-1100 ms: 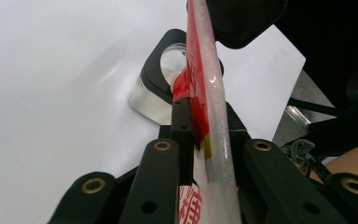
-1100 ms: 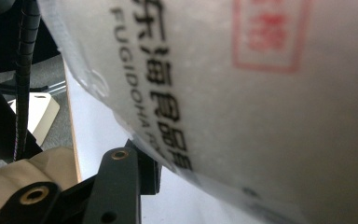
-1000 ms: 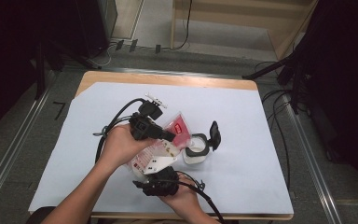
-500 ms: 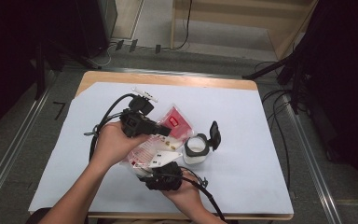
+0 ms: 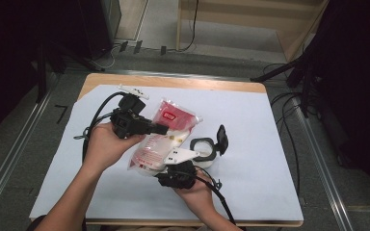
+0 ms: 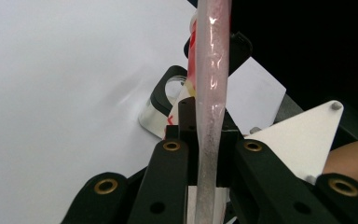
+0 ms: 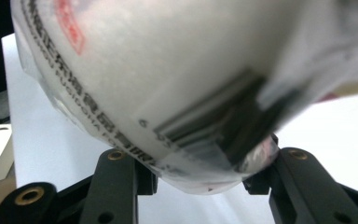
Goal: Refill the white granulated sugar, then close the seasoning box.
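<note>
High view: white-covered table [image 5: 270, 159]. Left claw [image 5: 160, 129] clamped tight on a clear plastic pouch [image 5: 166, 137] with red print, pouch held slanted above the table's middle. Right claw [image 5: 176, 169] under the pouch's lower end. Just right of it, a clear jar [image 5: 203, 153] with its black lid flipped open.

Left gripper view: pouch [image 6: 210, 93] seen edge-on, thin seam pinched between both black jaws; jar [image 6: 161, 105] below on the white cover.

Right gripper view: pouch's rounded bottom [image 7: 168, 93] with barcode sitting between the half-spread jaws, touching both.
</note>
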`<state>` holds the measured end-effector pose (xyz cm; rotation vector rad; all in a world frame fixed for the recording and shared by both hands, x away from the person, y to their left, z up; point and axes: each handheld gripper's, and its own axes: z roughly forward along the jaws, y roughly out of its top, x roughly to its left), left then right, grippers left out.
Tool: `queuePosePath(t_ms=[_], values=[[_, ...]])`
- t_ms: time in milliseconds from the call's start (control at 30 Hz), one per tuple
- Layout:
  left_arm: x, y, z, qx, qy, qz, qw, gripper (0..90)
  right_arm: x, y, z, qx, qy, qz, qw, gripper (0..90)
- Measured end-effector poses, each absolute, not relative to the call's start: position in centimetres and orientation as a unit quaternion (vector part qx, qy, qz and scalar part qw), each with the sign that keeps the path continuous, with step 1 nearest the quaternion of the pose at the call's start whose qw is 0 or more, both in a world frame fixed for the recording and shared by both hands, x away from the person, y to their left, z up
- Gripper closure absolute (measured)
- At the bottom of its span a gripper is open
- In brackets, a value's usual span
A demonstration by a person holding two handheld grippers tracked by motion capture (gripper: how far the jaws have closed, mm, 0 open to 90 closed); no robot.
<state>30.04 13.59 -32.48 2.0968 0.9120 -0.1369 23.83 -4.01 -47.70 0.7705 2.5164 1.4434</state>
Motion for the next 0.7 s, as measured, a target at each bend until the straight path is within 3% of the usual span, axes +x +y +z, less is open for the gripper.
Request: queuePosePath(t_ms=[333,467,700], values=[[29.6,15.0,-32.0,0.843,0.352,-0.042,0.404,88.6,25.3,-5.3,-47.9,0.335,0.813,0.474,0.036,56.6],[29.7,15.3,-32.3,0.845,0.348,-0.035,0.405,90.0,25.3,-5.2,-47.8,0.321,0.828,0.457,0.052,56.2],[29.9,15.9,-32.2,0.836,0.356,-0.028,0.417,90.0,25.4,-4.7,-47.8,0.296,0.84,0.454,0.025,53.1]])
